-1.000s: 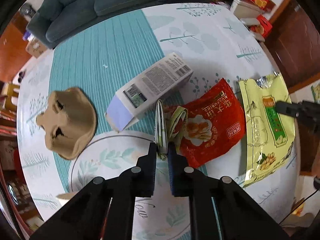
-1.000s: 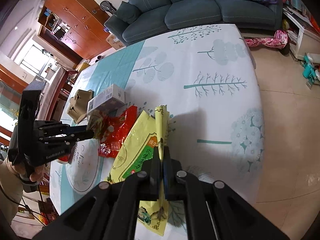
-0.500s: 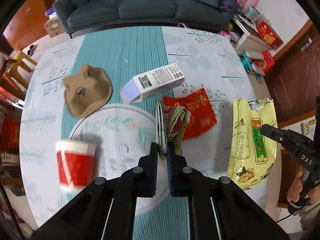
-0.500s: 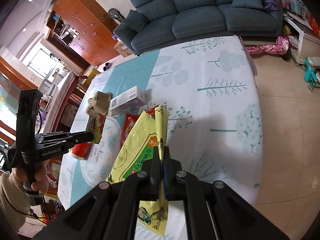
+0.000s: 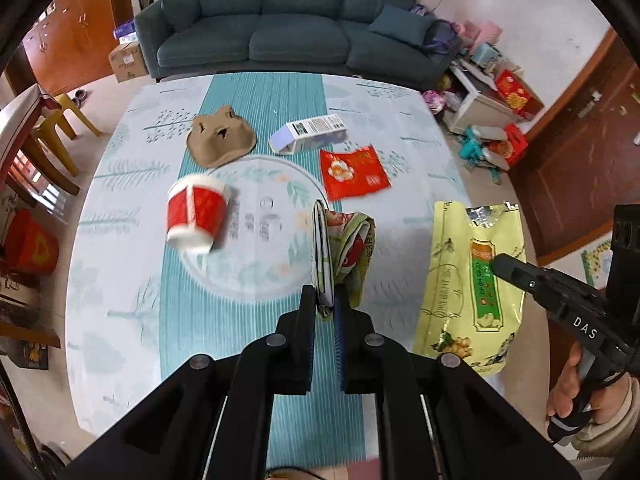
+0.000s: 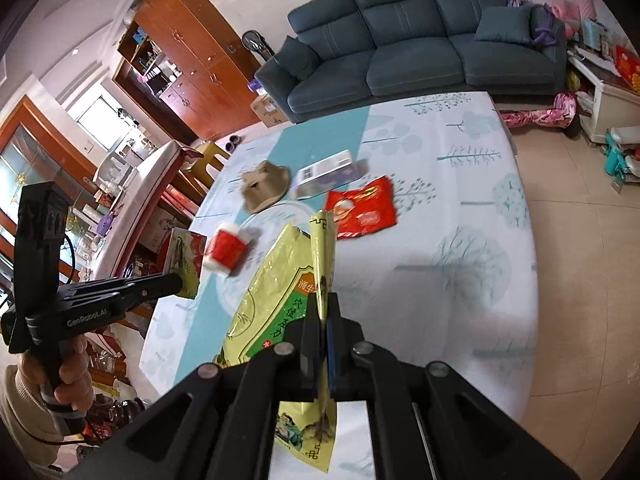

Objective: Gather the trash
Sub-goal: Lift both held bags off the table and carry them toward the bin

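Note:
My left gripper (image 5: 326,300) is shut on a crumpled green and red wrapper (image 5: 348,248) and holds it above the table. It shows at the left in the right wrist view (image 6: 182,258). My right gripper (image 6: 323,312) is shut on the edge of a yellow snack bag (image 6: 276,296), lifted off the table; the bag hangs at the right in the left wrist view (image 5: 472,280). On the table lie a red snack packet (image 5: 354,172), a white carton (image 5: 308,134), a brown pulp cup holder (image 5: 220,140) and a red paper cup (image 5: 196,214) on its side.
The table (image 5: 120,240) has a white and teal tree-patterned cloth. A blue sofa (image 5: 280,32) stands behind it. Wooden chairs (image 5: 36,140) are at the left. Boxes and toys (image 5: 492,120) lie on the floor at the right, by a wooden door (image 5: 580,140).
Both grippers have risen and pulled back from the table with their bags. The red cup came into view. The red packet and carton now lie farther away.

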### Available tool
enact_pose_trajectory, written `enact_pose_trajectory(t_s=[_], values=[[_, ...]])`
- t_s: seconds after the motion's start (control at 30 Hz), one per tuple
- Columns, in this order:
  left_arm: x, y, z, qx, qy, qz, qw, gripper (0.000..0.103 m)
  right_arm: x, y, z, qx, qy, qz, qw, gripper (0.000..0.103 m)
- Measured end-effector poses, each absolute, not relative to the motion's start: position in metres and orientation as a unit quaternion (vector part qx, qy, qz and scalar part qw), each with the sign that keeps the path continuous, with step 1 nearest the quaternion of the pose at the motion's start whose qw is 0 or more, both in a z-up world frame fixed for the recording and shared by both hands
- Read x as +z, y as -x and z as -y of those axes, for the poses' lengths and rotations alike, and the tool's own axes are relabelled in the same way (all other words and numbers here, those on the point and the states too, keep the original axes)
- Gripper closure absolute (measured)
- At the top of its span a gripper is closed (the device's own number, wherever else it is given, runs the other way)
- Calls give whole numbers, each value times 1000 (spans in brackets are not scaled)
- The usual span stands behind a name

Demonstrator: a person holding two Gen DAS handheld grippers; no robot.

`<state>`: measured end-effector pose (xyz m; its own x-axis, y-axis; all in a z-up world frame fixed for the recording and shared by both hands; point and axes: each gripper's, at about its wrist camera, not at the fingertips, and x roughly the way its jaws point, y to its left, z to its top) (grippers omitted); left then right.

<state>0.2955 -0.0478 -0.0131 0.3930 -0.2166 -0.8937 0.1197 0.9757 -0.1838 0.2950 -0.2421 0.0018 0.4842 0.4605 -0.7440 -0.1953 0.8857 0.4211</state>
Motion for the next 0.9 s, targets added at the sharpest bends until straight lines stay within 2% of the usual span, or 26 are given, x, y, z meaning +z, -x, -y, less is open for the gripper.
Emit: enact_pose_trajectory(t_s=[0.43,0.73,0.9], values=[[-4,-110,-10,-198,30,-530,824,97,35,-79,150,96,-146,-411,895,101],[-28,-24,-25,-217,16,-559,800,97,21,19,108,64,-126,-437,888,101],[-59,-1,-20,-214,20,-583,784,97,-8,48,99,55,-117,-469,874,101]])
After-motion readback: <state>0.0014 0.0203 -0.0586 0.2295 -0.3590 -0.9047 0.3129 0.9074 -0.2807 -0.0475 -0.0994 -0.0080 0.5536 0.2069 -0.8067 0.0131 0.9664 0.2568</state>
